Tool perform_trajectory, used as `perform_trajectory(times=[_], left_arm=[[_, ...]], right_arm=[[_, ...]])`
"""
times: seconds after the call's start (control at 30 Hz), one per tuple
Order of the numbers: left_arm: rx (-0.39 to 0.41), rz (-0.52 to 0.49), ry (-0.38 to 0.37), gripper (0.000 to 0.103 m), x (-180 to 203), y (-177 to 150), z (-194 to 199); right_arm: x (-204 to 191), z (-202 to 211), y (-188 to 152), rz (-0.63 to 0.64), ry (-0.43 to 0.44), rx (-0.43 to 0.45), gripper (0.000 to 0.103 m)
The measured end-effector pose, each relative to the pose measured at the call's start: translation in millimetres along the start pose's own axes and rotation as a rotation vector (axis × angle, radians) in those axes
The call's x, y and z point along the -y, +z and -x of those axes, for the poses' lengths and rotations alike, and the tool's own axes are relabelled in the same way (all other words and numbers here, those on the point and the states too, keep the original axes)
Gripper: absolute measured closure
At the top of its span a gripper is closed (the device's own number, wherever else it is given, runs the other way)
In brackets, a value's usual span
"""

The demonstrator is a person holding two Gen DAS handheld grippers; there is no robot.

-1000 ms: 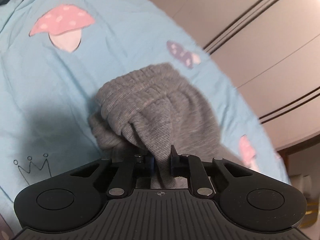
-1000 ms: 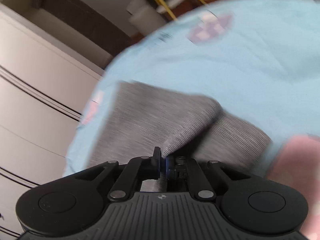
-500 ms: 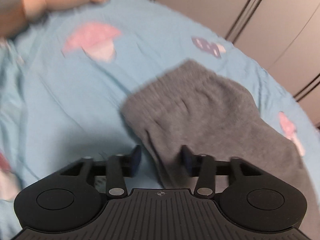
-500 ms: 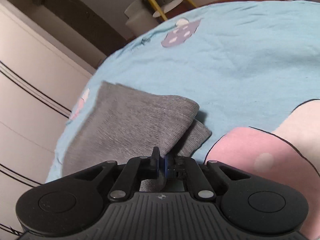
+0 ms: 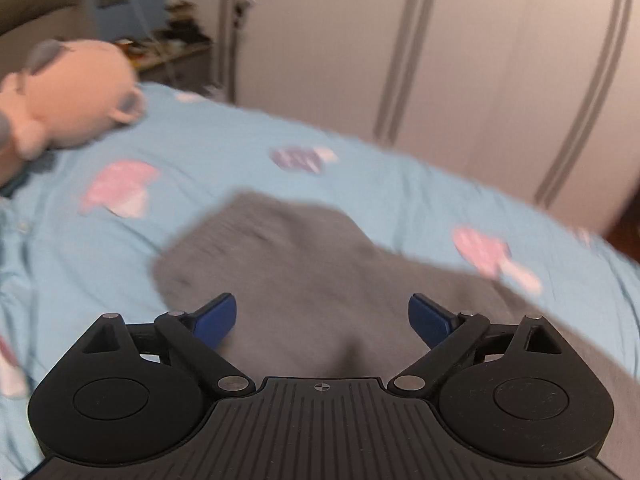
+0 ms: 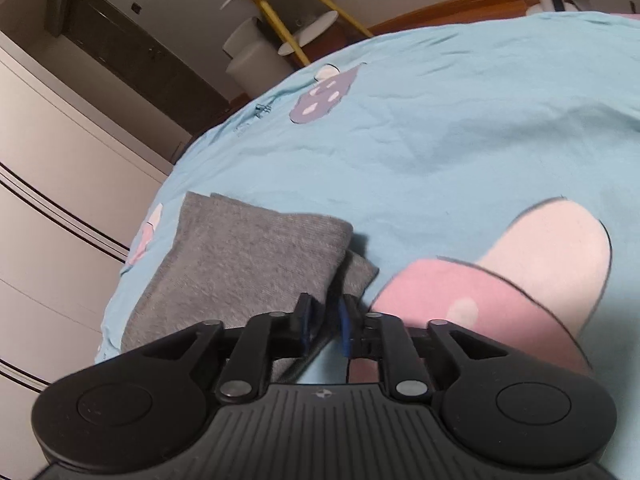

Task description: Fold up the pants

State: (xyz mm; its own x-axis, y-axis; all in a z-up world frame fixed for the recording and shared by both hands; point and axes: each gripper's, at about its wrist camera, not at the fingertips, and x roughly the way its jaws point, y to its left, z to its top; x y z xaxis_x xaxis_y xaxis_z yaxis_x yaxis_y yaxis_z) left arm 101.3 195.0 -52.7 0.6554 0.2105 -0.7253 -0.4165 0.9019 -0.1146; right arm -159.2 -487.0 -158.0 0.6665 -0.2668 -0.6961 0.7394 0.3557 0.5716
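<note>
The grey pants (image 5: 304,264) lie folded on a light blue bed sheet (image 5: 400,192) printed with mushrooms; the left wrist view is blurred. My left gripper (image 5: 322,314) hangs just above them, its jaws opening wide with nothing between the blue pads. In the right wrist view the pants (image 6: 248,256) are a flat folded stack near the bed's left edge. My right gripper (image 6: 327,320) sits at the stack's near right corner. Its jaws are opening by a narrow gap, and the cloth's edge lies between them without being pinched.
A pale plush toy (image 5: 68,92) rests on the bed at the far left. White wardrobe doors (image 5: 480,60) stand close behind the bed. A yellow-legged side table (image 6: 280,8) and grey bins stand past the bed's far corner. The sheet (image 6: 440,152) to the right of the pants is bare.
My left gripper let go of the bunched pants, spread wide and drew back and up. My right gripper laid its corner down and its jaws have parted. The pants now lie flat.
</note>
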Motion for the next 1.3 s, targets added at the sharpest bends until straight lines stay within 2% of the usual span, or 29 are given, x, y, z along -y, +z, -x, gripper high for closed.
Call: perform_trajectory(times=[0.07,0.1,0.13,0.2,0.23,0.3,0.37,0.4,0.43,0.47,0.67,0.7,0.73,0.77,0.87,0.93,1.03,1.13,1.17,1.23,1.27,1.3], left_arm=[[-0.067,-0.038,-0.021,0.007,17,-15,-18],[-0.081,-0.053,-0.015,0.007,22,-23,-26],[-0.082,-0.074,0.001,0.007,25,-32,-32],[-0.096,-0.116,0.055,0.007,27,-43,-46],[-0.121,-0.121,0.076,0.007,25,-43,-53],[-0.143,-0.063,0.065,0.007,14,-38,-60],[-0.129,0.033,0.036,0.007,0,-33,-59],[-0.122,0.067,0.028,0.007,-6,-32,-58],[-0.121,0.096,0.023,0.007,-12,-31,-58],[-0.125,0.109,0.021,0.007,-13,-32,-58],[-0.106,0.079,0.057,0.007,-11,-34,-50],[-0.099,0.078,0.063,0.007,-10,-33,-50],[-0.089,0.081,0.076,0.007,-11,-32,-48],[-0.076,0.084,0.086,0.007,-11,-32,-44],[-0.049,0.084,0.114,0.007,-14,-30,-36],[-0.056,0.081,0.126,0.007,-16,-29,-36],[-0.089,0.062,0.158,0.007,-17,-29,-46],[-0.122,0.052,0.185,0.007,-20,-29,-52],[-0.122,0.057,0.180,0.007,-22,-29,-52],[-0.122,0.069,0.170,0.007,-24,-27,-53],[-0.122,0.073,0.163,0.007,-25,-26,-54],[-0.126,0.073,0.163,0.007,-26,-25,-55]], right_arm=[[-1,4,-1,0.000,0.000,0.025,0.056],[-1,4,-2,0.011,-0.002,0.030,0.043],[-2,4,-2,0.021,-0.010,0.024,0.037],[-3,2,-1,0.037,-0.012,0.019,0.036],[-3,1,-1,0.032,0.003,0.014,0.031],[2,-2,-1,-0.003,0.063,0.004,0.029],[7,-7,-1,-0.051,0.129,-0.003,0.030],[9,-8,-1,-0.063,0.153,-0.003,0.038],[10,-12,-1,-0.075,0.172,-0.009,0.054],[11,-15,-1,-0.091,0.174,-0.022,0.058],[18,-32,11,-0.208,0.249,-0.041,0.060],[15,-32,12,-0.196,0.240,-0.039,0.083],[9,-32,12,-0.166,0.224,-0.033,0.095],[3,-28,13,-0.139,0.214,-0.021,0.095],[-6,-6,16,-0.101,0.262,0.048,0.095],[-4,0,17,-0.103,0.244,0.073,0.096],[-8,-27,5,0.037,0.045,0.042,0.096],[-36,-24,-8,0.246,-0.040,0.101,0.095],[-41,-18,-8,0.247,-0.028,0.117,0.095],[-38,-3,-2,0.181,0.056,0.147,0.095],[-36,-2,0,0.158,0.065,0.144,0.095],[-35,-5,2,0.161,0.008,0.127,0.093]])
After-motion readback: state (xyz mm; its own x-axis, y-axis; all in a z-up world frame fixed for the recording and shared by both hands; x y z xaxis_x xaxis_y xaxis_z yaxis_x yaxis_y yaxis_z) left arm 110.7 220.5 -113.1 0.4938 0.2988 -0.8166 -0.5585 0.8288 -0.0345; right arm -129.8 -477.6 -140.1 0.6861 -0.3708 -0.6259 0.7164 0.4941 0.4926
